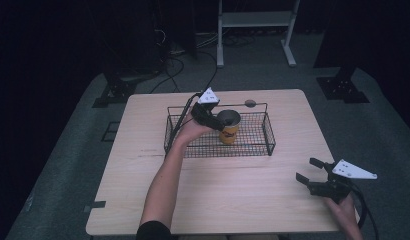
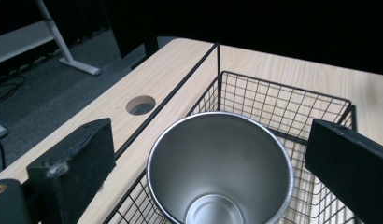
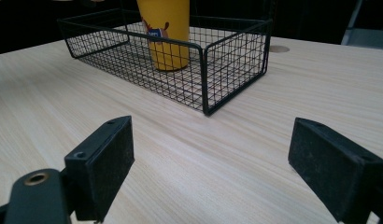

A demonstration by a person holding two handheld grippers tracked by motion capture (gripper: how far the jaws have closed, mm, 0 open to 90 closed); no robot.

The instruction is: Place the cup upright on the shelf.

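The cup (image 1: 229, 127), yellow outside and steel inside, stands upright on the floor of the wire basket (image 1: 258, 145), toward its middle, and it looks empty; the basket holds nothing else. Your left gripper (image 1: 216, 120) sits over the cup's rim with its jaws spread wide to either side of the mouth, touching nothing that I can see, so you are placed either to take it or to let it be. Your right gripper (image 1: 309, 171) waits well apart at the near right of the table (image 1: 233, 200), jaws wide open and empty.
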